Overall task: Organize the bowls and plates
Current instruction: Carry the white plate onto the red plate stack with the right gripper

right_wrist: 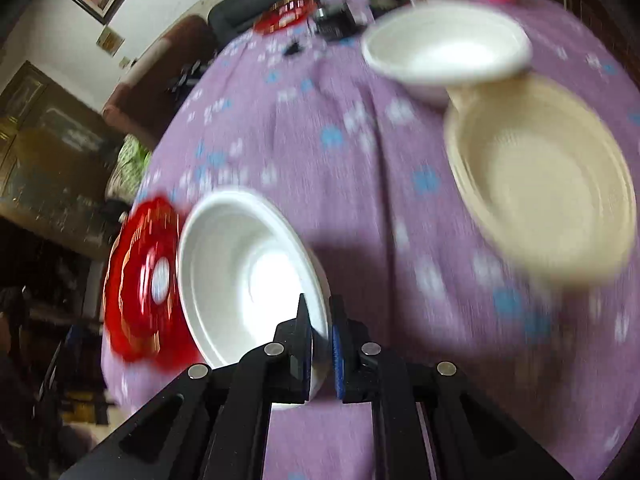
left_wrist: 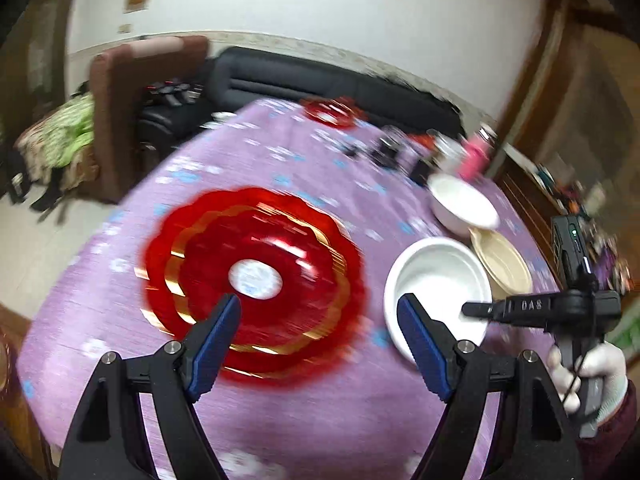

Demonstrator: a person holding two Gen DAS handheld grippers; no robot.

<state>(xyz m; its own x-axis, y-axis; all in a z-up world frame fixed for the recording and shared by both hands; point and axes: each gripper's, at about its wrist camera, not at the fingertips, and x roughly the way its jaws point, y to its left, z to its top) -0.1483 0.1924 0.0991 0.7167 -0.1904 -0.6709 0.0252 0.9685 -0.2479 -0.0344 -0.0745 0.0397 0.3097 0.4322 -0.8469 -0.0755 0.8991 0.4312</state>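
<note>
A large red scalloped plate (left_wrist: 256,280) with gold bands lies on the purple tablecloth (left_wrist: 280,420), right in front of my left gripper (left_wrist: 320,308), which is open and holds nothing. To its right sits a white bowl (left_wrist: 436,280); my right gripper (left_wrist: 472,310) reaches in from the right and is clamped on its rim. In the right wrist view my right gripper (right_wrist: 320,328) is shut on the near rim of that white bowl (right_wrist: 240,264), with the red plate (right_wrist: 140,280) to its left. A beige bowl (right_wrist: 540,176) and a second white bowl (right_wrist: 444,48) lie further back.
A second red plate (left_wrist: 330,112) lies at the table's far edge. Small dark items, a jar and a pink container (left_wrist: 474,158) crowd the far right of the table. A gloved hand (left_wrist: 588,372) holds the right gripper. A black sofa (left_wrist: 320,80) stands behind the table.
</note>
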